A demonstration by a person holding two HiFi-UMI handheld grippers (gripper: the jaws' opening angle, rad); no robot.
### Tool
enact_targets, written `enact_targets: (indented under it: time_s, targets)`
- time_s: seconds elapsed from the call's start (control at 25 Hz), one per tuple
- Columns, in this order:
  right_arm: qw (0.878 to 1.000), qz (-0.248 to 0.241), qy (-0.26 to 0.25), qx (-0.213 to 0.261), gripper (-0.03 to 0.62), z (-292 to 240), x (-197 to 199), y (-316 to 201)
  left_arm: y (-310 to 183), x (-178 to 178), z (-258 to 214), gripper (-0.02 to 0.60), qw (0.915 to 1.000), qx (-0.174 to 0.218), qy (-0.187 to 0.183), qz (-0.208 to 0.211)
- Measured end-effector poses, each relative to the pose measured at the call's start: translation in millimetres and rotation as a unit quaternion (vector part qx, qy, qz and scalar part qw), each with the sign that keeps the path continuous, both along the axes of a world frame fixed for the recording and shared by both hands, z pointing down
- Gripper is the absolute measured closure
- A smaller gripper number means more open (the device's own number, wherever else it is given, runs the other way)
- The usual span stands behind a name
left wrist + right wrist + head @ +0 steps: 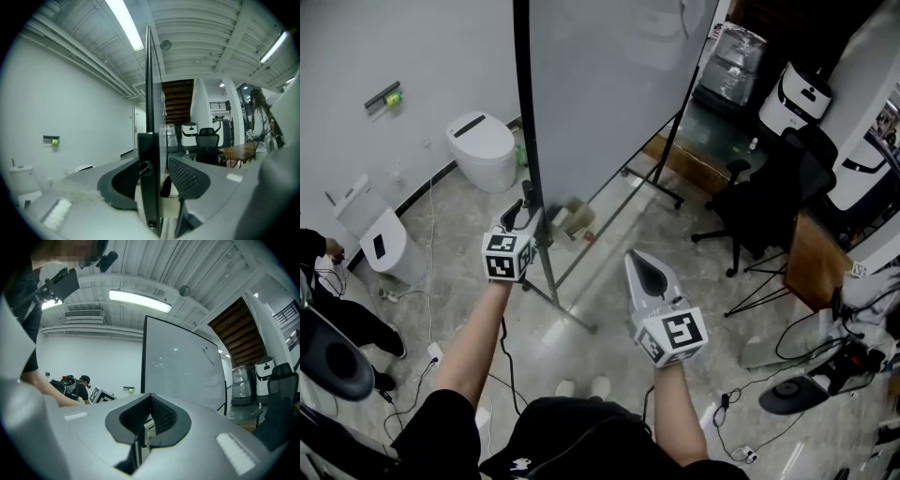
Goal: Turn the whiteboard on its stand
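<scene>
While my left gripper (523,208) sits at the near edge of the whiteboard (609,84), its jaws stand apart with the board's black frame (530,141) between them. A sliver of gap shows beside one pad, so I judge that I am around the frame, not clamped on it. My right gripper (639,262) hangs lower and to the side, jaws together on nothing, well apart from the board.

The board stands upright on its stand (565,311), seen almost edge-on from my left gripper view.

If I push now with so loose a hold, the smooth frame may slide out between the pads and the board could swing back. A one-sided shove might also drag or rock the whole stand instead of turning the panel. The far edge would sweep toward the office chair (759,202), which stands near enough to worry me. With my right tool shut and idle, nothing steadies the stand.
</scene>
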State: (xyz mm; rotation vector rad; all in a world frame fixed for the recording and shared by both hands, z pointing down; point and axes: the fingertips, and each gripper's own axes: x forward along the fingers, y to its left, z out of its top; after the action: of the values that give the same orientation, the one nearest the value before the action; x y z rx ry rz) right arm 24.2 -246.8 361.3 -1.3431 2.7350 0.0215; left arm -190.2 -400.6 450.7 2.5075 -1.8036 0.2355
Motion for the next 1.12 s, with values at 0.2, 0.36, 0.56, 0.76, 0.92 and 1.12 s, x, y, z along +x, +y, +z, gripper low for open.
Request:
enact_targets:
  time_s: [0.2,0.36,0.56,0.76,0.92,1.12]
  targets:
    - [1.0,0.008,0.001,0.007,0.585,-3,9,5,29,30,-32,0.485,0.9991,0.034,0.009,0.025]
    - [1.0,0.021,0.001,0.003,0.585,0,23,11,51,61,-42,0.528,0.997,0.048,0.025,0.055]
    - [0.999,0.038,0.0,-0.002,0.585,7,40,18,72,87,-43,0.54,0.9943,0.05,0.044,0.083]
    - [0.999,0.052,-0.008,-0.015,0.585,19,57,27,88,110,-39,0.565,0.9924,0.046,0.056,0.099]
    - [0.998,0.06,-0.003,-0.021,0.585,26,65,31,102,122,-43,0.575,0.9904,0.055,0.064,0.109]
    - [0.997,0.067,0.006,-0.022,0.586,30,70,41,121,131,-42,0.575,0.9883,0.054,0.078,0.119]
